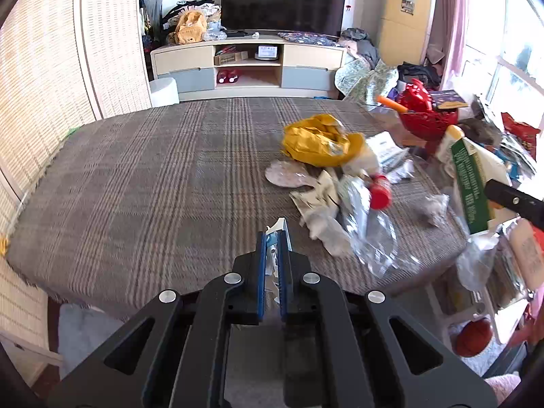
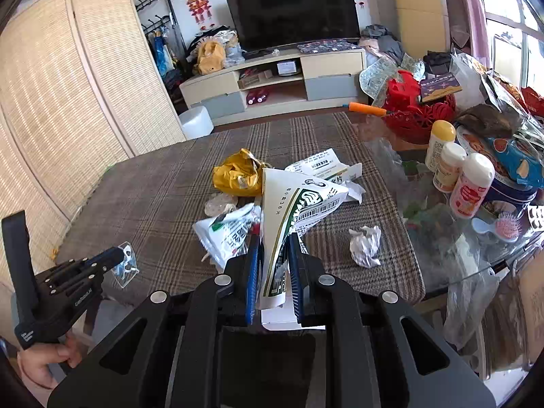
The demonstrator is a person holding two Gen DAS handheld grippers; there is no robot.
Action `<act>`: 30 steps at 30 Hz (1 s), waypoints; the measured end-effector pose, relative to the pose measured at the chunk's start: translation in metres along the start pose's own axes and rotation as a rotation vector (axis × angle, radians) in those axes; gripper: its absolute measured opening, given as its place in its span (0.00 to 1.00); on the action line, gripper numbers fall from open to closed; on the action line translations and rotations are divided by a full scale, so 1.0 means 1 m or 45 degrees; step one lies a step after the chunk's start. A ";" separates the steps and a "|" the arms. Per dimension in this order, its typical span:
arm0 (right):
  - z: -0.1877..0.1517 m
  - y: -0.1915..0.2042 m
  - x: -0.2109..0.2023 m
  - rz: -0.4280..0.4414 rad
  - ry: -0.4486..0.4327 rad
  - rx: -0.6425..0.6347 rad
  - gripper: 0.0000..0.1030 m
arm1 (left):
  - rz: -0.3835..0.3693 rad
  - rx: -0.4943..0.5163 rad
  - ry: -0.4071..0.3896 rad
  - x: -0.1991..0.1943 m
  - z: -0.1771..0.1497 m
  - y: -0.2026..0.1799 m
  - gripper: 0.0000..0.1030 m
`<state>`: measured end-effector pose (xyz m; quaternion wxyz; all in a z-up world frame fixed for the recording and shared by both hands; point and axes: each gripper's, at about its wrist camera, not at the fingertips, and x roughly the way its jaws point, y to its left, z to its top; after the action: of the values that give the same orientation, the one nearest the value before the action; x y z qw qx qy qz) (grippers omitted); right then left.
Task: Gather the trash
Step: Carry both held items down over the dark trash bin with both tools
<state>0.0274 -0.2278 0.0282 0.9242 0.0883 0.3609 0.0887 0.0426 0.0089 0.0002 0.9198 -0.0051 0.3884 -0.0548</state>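
My left gripper (image 1: pixel 274 238) is shut on a clear plastic blister pack (image 1: pixel 276 255), held above the near edge of the plaid table (image 1: pixel 136 176); it also shows in the right wrist view (image 2: pixel 119 258) with the pack (image 2: pixel 125 265). My right gripper (image 2: pixel 275 241) is shut on a flattened white and green medicine box (image 2: pixel 292 210). Trash lies on the cloth: a crumpled yellow bag (image 1: pixel 319 141) (image 2: pixel 238 173), a crushed clear bottle with a red cap (image 1: pixel 379 195), a white and green wrapper (image 2: pixel 227 231), and a crumpled paper ball (image 2: pixel 365 244).
A red basket (image 2: pixel 418 115), three white bottles (image 2: pixel 471 187), a blue tin (image 2: pixel 510 183) and a pink hairbrush (image 2: pixel 508 227) crowd the table's right side. A TV stand (image 1: pixel 248 64) is behind, a woven screen (image 1: pixel 40 78) to the left.
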 end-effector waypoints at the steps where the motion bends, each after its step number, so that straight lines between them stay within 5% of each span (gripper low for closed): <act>1: -0.007 0.001 -0.005 0.006 -0.001 0.001 0.18 | -0.012 0.001 0.000 -0.008 -0.010 -0.005 0.05; 12: -0.105 -0.002 -0.007 0.073 0.141 0.029 0.18 | -0.137 -0.003 0.116 -0.019 -0.102 -0.048 0.05; 30: -0.187 -0.017 0.114 0.101 0.506 0.097 0.18 | -0.194 0.055 0.430 0.098 -0.189 -0.071 0.05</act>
<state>-0.0158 -0.1999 -0.1853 0.8266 0.1181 0.5353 0.1270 -0.0318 -0.0656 -0.1980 0.8346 -0.0053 0.5346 -0.1329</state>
